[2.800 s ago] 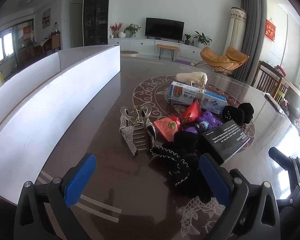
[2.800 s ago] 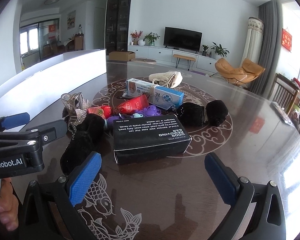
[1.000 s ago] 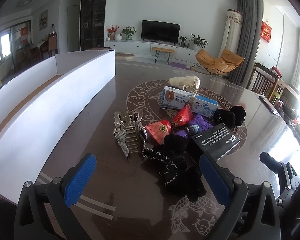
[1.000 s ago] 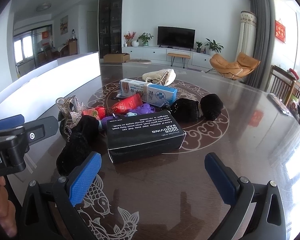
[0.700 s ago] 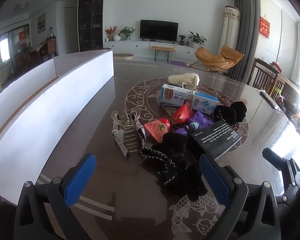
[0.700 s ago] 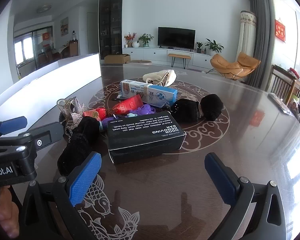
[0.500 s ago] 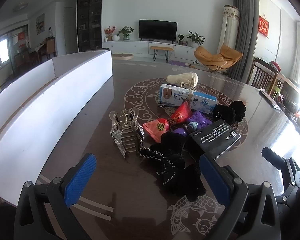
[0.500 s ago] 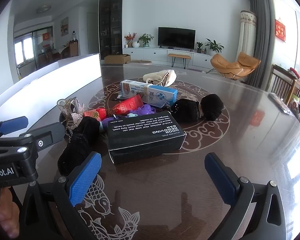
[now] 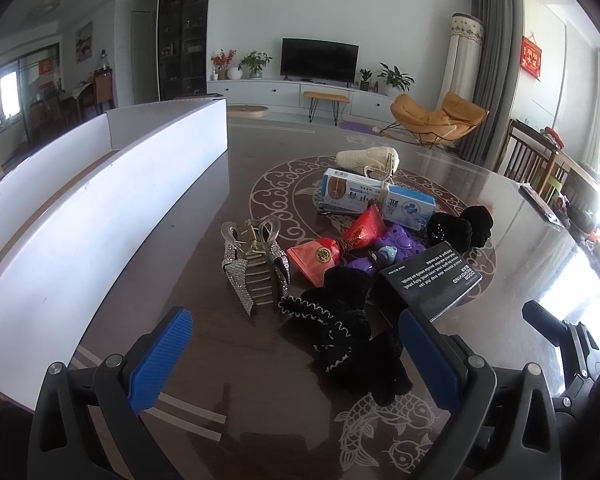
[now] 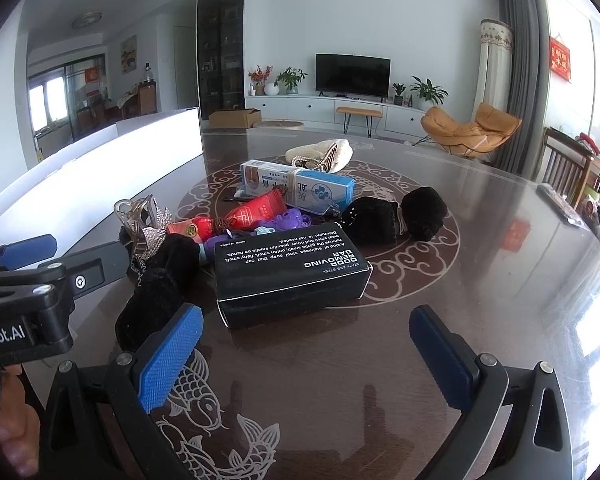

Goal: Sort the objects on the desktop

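On my far left a long white tray (image 9: 100,184) runs along the bench (image 9: 236,184) edge, its near wall upright and its far end closing near the middle of the bench. Between that wall and the pile lies a strip of bare dark bench, wide enough to pass along.

My left hand-held gripper (image 9: 296,354) hangs open over the near side of the pile, gripping nothing, both blue pads spread wide. Ahead of it stands a rhinestone hair claw (image 9: 256,266), the leftmost item, apart from the tray. Just right of it a red pouch (image 9: 316,256) touches a black frilled scrunchie (image 9: 340,320), which sprawls toward me.

My right hand-held gripper (image 10: 304,354) is open too, empty, facing the long side of a black box (image 10: 288,276) (its print reads upside down to me). Behind the box sit purple clips (image 10: 288,218), then a blue-and-white carton (image 10: 300,188), then a cream knit pouch (image 10: 324,154) farthest off. A black velvet bow (image 10: 396,214) lies just right of the box.

Right of the bow the bench is bare and glossy out to its curved edge, where a dark flat object (image 10: 560,204) rests.
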